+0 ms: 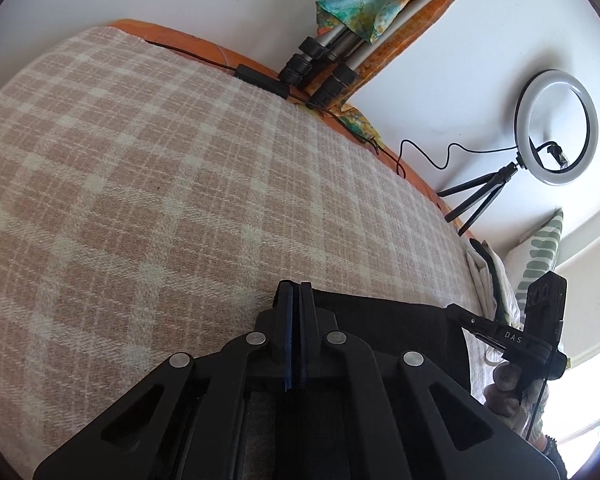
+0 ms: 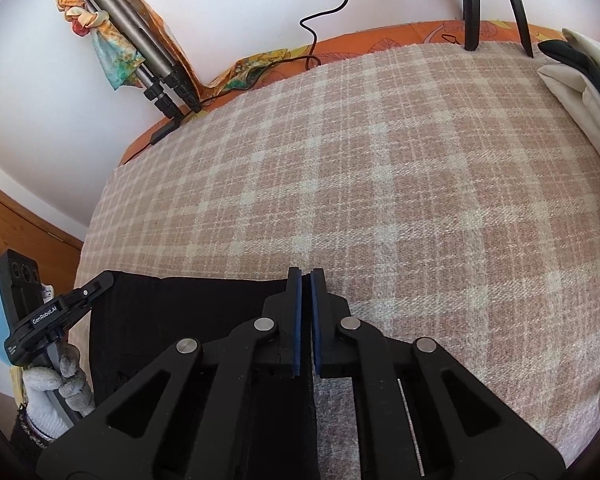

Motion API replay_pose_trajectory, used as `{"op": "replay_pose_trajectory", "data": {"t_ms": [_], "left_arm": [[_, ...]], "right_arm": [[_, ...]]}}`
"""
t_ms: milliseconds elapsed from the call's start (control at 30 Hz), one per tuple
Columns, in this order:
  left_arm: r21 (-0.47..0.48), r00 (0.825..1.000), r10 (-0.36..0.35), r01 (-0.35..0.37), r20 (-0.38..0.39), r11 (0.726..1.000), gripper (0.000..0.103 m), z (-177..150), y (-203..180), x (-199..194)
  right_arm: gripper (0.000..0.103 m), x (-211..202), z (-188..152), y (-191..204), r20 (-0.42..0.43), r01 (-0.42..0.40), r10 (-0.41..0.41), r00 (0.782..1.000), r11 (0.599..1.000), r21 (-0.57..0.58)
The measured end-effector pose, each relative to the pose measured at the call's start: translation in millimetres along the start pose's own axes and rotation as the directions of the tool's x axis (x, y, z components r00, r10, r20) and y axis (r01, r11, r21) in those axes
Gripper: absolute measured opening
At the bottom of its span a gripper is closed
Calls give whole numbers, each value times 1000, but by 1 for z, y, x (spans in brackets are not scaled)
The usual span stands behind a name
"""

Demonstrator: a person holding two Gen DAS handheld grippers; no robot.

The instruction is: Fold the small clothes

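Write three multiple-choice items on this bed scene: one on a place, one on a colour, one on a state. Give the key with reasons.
1. Where does the round white ring light on its black tripod stand?
A. at the far edge of the bed, by the white wall
B. on the floor
C. on the black garment

2. What colour is the garment held between the grippers?
A. white
B. black
C. orange

3. How do the left gripper and right gripper stand?
A. both wide open
B. only the left is shut
C. both shut on the garment's edge

Key: 1 A, its legs rest by the checked pink and cream blanket at the wall. 2 B, the cloth is plainly black. 3 C, both pairs of pads pinch black fabric.
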State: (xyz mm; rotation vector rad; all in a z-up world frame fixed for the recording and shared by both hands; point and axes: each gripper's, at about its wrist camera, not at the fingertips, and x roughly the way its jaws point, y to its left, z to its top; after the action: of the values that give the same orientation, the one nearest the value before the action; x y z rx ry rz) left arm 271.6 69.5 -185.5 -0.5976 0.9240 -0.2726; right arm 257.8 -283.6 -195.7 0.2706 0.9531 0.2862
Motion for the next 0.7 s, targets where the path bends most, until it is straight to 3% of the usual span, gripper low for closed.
{"op": "replay_pose_trajectory", "data": {"t_ms": [100, 233, 267, 333, 500, 700], "left_arm": [[-1, 999, 29, -29, 23, 1000, 1, 2, 5, -5], [-13, 999, 30, -30, 33, 999, 2, 7, 8, -21], [-8, 999, 30, -29, 37, 1000, 5, 7, 6, -27], [-4, 999, 21, -21, 36, 1000, 25, 4, 3, -38], [12, 1000, 7, -7, 19, 1000, 31, -10, -4, -64], [-49, 999, -38, 38, 2, 998, 42, -44, 1, -93]], "right_arm": [[4, -6, -1, 5, 17, 15, -14, 1000, 999, -29], [8, -18, 0, -2, 12, -27, 27, 1000, 999, 41], [9, -23, 0, -4, 21, -33, 32, 999, 998, 54], [14, -34, -1, -8, 37, -42, 39, 999, 997, 65], [38, -65, -10, -12, 68, -78, 74, 995, 996, 49], [47, -93, -33, -15, 81, -135, 131, 988, 990, 35]]}}
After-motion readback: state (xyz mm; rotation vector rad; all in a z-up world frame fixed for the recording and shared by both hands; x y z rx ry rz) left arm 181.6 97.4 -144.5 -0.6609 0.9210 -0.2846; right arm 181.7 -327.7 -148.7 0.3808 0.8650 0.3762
